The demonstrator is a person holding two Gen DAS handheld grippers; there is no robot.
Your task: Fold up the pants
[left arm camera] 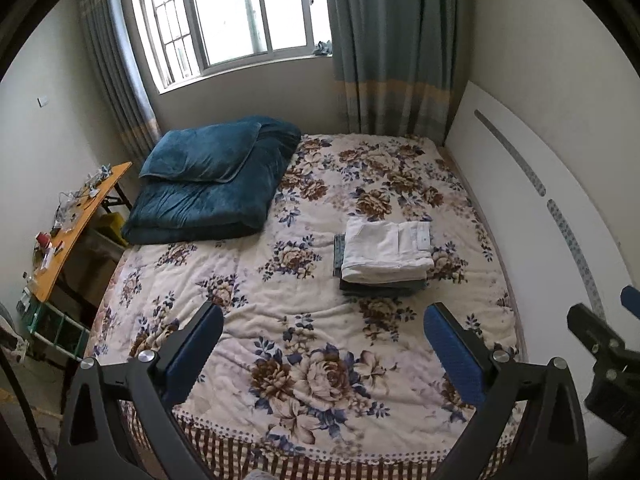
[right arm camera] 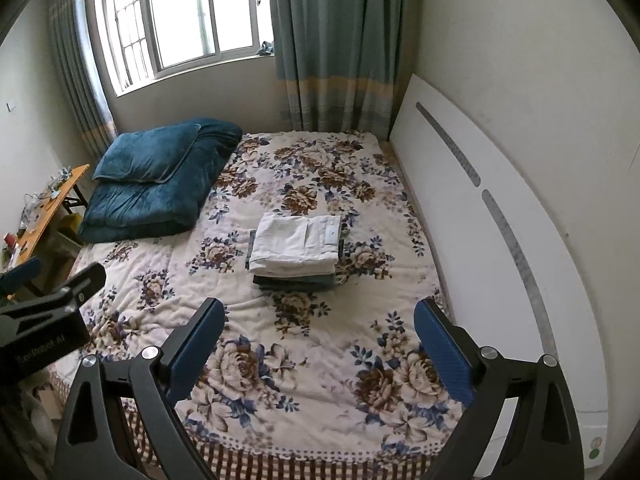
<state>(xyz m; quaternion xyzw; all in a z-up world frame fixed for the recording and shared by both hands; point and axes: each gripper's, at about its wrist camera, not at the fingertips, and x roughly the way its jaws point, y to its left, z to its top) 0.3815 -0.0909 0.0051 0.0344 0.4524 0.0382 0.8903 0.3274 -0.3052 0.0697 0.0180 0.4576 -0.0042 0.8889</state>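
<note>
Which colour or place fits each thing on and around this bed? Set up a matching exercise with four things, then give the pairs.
Things:
1. folded plush blanket
2. folded white pants
3. narrow wooden side table
4. long pleated curtain

Descriptions:
A. top of a stack of folded clothes
B. hangs beside the window
C. dark teal, under a pillow
D. orange-brown, left of the bed

Pairs: 1-C, 2-A, 3-D, 4-B

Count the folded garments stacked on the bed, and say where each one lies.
3 that show, possibly more hidden: white pants on top, a dark garment directly under them, and a grey-blue garment whose edge sticks out at the stack's left side.
</note>
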